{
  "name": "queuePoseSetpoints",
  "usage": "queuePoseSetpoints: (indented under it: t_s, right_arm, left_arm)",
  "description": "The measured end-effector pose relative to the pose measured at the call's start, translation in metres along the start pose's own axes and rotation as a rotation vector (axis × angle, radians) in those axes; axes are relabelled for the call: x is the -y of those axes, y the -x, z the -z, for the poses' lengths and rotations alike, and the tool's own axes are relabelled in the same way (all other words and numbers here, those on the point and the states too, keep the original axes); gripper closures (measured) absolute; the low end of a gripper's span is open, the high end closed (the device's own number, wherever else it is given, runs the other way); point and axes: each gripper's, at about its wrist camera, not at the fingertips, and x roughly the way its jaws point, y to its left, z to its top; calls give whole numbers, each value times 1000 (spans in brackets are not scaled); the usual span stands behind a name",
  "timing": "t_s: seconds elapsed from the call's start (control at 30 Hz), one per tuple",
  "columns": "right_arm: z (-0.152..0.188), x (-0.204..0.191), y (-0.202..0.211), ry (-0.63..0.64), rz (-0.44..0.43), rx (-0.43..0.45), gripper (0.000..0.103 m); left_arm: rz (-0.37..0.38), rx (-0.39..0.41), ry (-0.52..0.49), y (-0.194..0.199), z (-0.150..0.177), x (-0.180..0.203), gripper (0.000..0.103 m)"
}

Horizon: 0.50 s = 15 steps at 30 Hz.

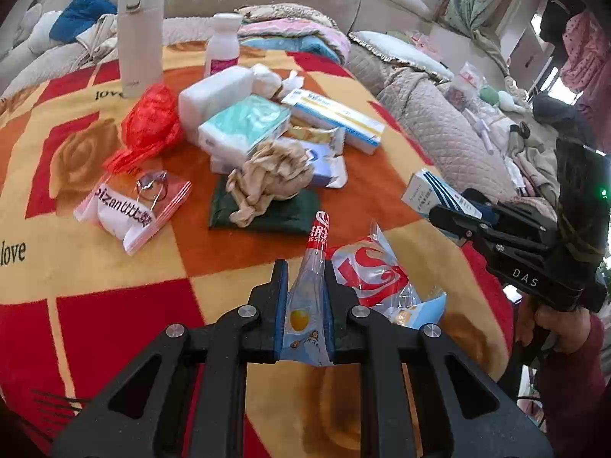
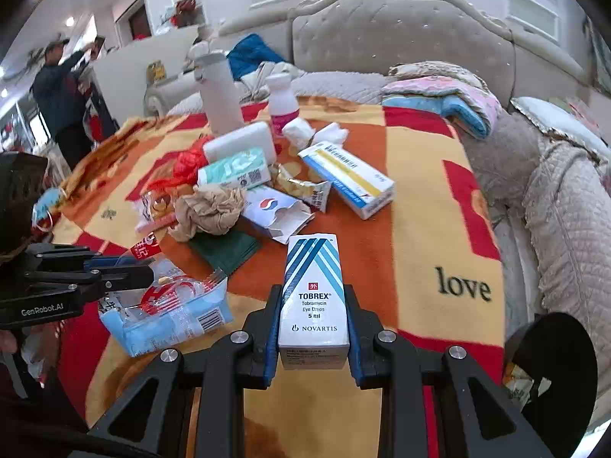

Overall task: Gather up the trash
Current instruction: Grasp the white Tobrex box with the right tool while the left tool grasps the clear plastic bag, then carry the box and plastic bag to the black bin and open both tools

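Gripping a clear plastic wrapper with red print (image 1: 311,286), the left gripper (image 1: 305,286) had its jaws pinched on it near the front edge of the red, orange and yellow blanket (image 1: 114,267). The right gripper (image 2: 312,313) clamped one white-and-blue eye-drop carton (image 2: 312,290). Open blanket lay to the right. Behind stood one white flask (image 1: 139,34), one white bottle (image 1: 223,44) and two tissue packs.
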Motion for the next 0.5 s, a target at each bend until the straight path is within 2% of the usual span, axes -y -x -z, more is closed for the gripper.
queuePoseSetpoints:
  t_s: [0.5]
  right_arm:
    - [20,33,38,-77,41,50,76]
  left_arm:
    - [-3,42,-10,7,-8,32,89]
